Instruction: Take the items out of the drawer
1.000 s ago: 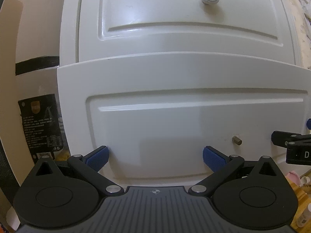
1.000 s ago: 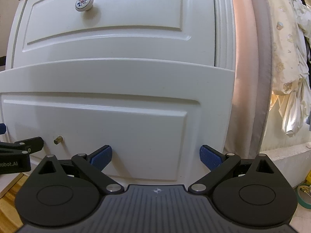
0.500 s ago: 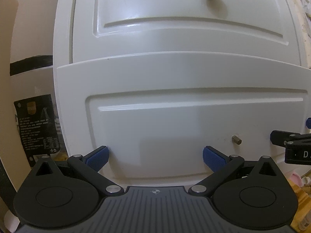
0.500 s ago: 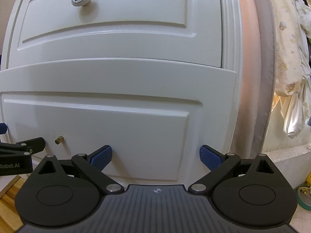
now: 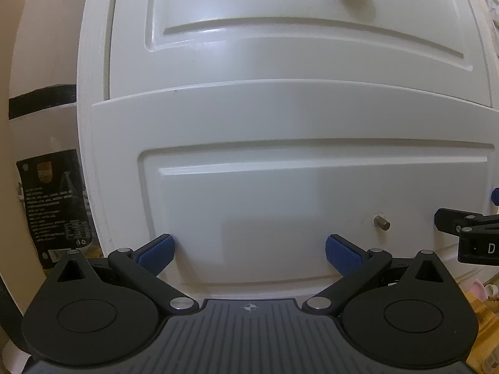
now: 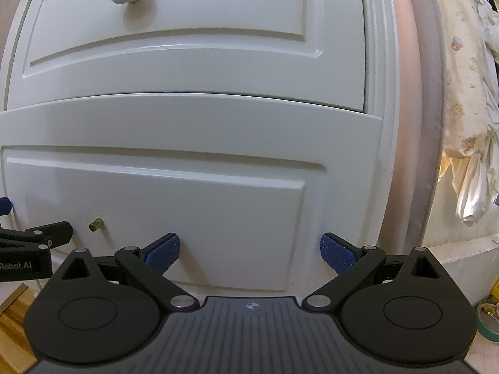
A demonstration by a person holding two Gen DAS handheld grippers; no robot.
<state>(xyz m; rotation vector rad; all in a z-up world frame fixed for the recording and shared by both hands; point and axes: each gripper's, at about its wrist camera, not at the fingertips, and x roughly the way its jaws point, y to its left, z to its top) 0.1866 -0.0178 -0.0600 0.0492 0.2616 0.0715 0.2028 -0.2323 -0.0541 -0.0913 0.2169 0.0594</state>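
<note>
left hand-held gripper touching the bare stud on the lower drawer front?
Apart. Left wrist view: white drawer front shows between the open left hand-held gripper and the stud.

The left gripper and right gripper sit level, side by side, fingers spread wide.

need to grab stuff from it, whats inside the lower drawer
Nothing inside shows. The lower drawer stands slightly proud of the cabinet, but its white front covers the contents in both views. Only a bare metal stud sits where a knob would be. Both claws are open and empty.
</note>
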